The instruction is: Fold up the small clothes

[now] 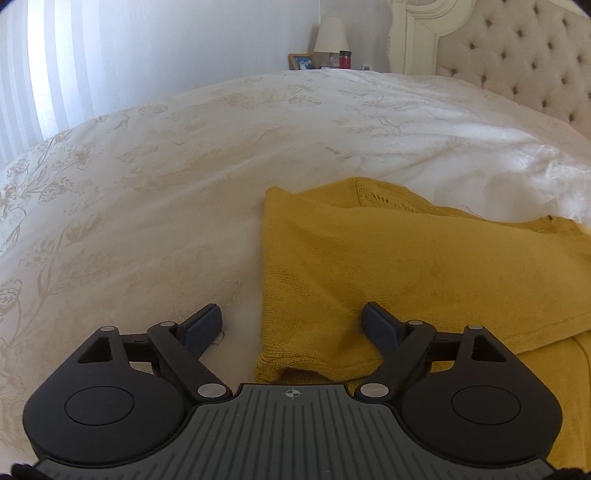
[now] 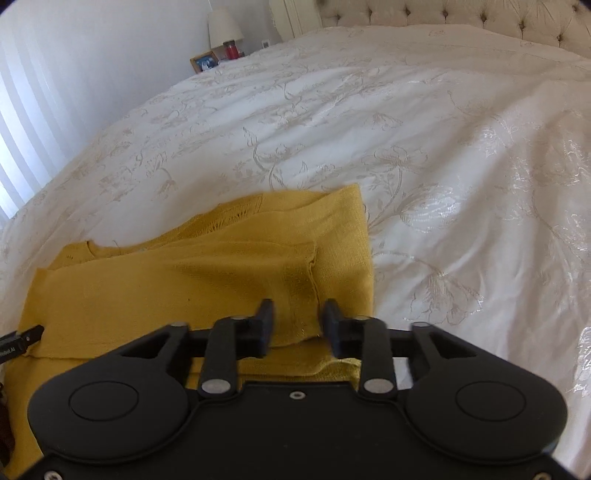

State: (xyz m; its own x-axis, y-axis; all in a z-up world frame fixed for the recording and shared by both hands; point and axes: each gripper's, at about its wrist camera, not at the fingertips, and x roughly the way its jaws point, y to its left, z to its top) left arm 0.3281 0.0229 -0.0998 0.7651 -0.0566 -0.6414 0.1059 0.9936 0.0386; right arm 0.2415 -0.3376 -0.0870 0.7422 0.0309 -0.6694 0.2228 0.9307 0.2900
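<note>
A mustard-yellow knit garment [image 1: 406,266] lies folded flat on the bed, with its top layer doubled over the lower one. My left gripper [image 1: 293,321] is open wide and straddles the garment's left edge; one finger is over the bedspread, the other over the knit, and neither pad presses it. In the right wrist view the same garment [image 2: 184,280] fills the lower left. My right gripper [image 2: 298,321] stands partly open over its near right corner, with a flap of knit lying loose between the fingers. A black fingertip [image 2: 31,334] of the left gripper shows at the left edge.
A white floral bedspread [image 2: 424,155] covers the bed on all sides of the garment. A tufted headboard [image 1: 524,55] stands at the far end. Beyond the bed are a lamp [image 1: 330,35], a red jar [image 1: 344,59] and a photo frame [image 1: 301,61]. Bright curtains [image 1: 22,74] hang at the left.
</note>
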